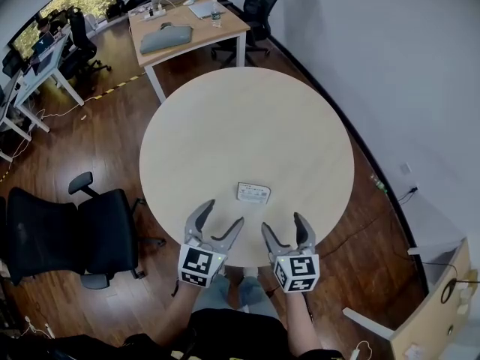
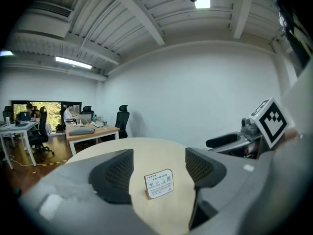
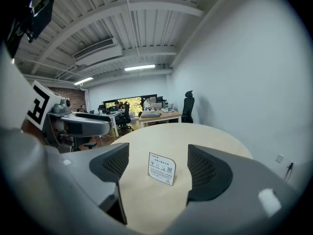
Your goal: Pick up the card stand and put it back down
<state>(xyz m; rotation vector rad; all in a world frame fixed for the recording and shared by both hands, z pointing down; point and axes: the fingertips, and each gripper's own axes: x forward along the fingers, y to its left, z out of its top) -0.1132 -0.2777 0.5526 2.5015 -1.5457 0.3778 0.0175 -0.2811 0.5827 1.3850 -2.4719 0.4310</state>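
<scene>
The left claw (image 1: 224,212) and right claw (image 1: 283,223) both hang open and empty, the card stand (image 1: 253,193) sits upright on the tabletop (image 1: 247,118) just ahead of them, so an off-centre pinch could easily knock that light card flat.

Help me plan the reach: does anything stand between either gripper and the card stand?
Nothing visible does. The card stand stands alone on the round table, with only bare tabletop between it and the left gripper and the right gripper. Both grippers' jaws are apart and empty.
</scene>
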